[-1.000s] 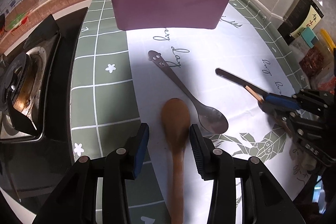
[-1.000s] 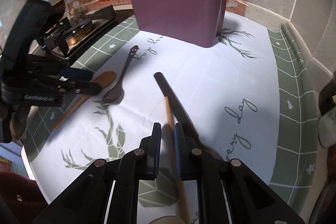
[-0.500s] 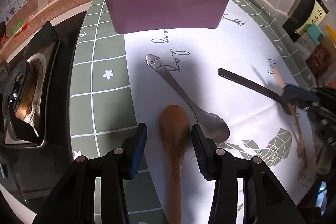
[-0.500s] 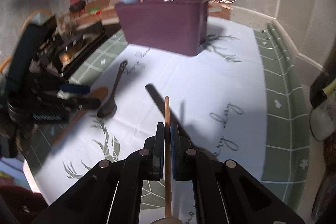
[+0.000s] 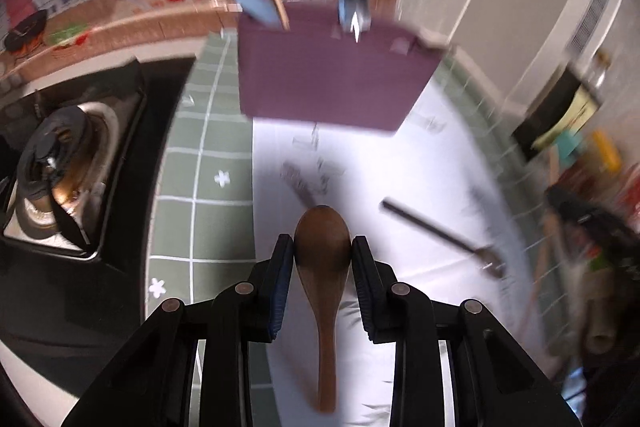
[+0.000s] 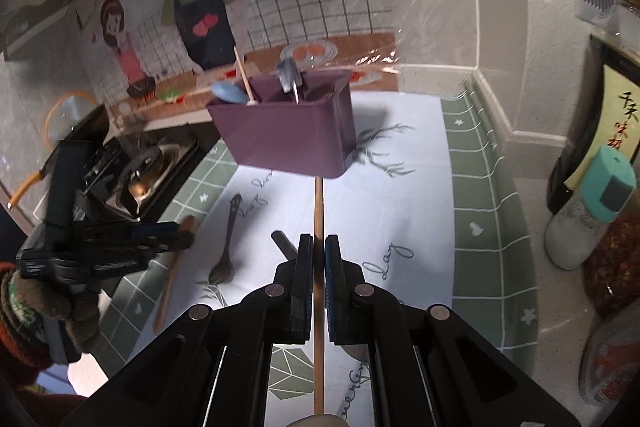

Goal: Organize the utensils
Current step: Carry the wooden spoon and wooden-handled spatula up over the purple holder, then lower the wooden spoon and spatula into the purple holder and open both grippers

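My left gripper (image 5: 322, 247) is shut on a brown wooden spoon (image 5: 323, 279) by its bowl and holds it above the white mat. My right gripper (image 6: 319, 247) is shut on a thin wooden chopstick (image 6: 319, 211), lifted and pointing at the purple utensil holder (image 6: 288, 139). The holder (image 5: 332, 83) stands at the back and holds a blue spoon, a wooden stick and a metal utensil. A metal spoon (image 6: 226, 239) and a black-handled utensil (image 5: 436, 231) lie on the mat. The left gripper with the wooden spoon also shows in the right wrist view (image 6: 176, 233).
A gas stove (image 5: 60, 163) sits left of the mat. Bottles and jars (image 6: 588, 203) stand at the right edge by the wall. A green tiled mat border (image 6: 480, 211) surrounds the white cloth. The wall with a cartoon picture is behind the holder.
My left gripper closed on the wooden spoon and lifted it. My right gripper raised the chopstick off the mat, leaving the black-handled utensil lying there.
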Tool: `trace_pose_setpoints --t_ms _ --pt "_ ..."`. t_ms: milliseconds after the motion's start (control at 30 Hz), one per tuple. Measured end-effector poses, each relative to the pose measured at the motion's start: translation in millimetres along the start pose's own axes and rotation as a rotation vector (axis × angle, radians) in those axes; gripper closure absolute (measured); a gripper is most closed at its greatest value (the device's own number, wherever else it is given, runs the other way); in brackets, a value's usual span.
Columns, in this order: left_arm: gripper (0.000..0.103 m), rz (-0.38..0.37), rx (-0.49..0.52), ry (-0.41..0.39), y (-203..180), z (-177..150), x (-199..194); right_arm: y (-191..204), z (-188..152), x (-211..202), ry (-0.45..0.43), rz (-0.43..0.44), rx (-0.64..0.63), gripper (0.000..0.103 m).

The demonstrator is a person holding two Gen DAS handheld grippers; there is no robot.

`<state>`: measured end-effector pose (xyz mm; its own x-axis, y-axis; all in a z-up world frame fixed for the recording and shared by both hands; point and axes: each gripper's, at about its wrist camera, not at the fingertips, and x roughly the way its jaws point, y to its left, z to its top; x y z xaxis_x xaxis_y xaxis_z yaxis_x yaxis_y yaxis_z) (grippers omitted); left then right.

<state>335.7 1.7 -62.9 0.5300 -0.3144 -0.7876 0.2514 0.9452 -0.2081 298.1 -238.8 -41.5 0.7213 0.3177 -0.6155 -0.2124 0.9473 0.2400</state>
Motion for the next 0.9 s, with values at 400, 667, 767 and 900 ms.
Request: trace_pose_setpoints --t_ms 400,667,767,900 --pt "0.072 -0.057 -0.024 -0.14 -4.3 10.0 -62.5 7.7 11.8 -9.2 -0.046 -0.001 0.004 0.098" --pt "0.072 -0.063 -0.03 -0.193 -3.4 17.2 -77.8 18.0 21.6 -17.9 -0.088 -0.012 -0.022 0.098" --pt "0.072 -0.078 -0.018 -0.264 -4.8 38.3 -102.7 23.8 39.4 -28.3 -0.134 -0.011 -0.036 0.098" --pt "0.072 -0.118 0.018 -0.431 -13.1 88.0 -160.1 46.9 99.0 -76.5 -0.323 -0.004 -0.104 0.098"
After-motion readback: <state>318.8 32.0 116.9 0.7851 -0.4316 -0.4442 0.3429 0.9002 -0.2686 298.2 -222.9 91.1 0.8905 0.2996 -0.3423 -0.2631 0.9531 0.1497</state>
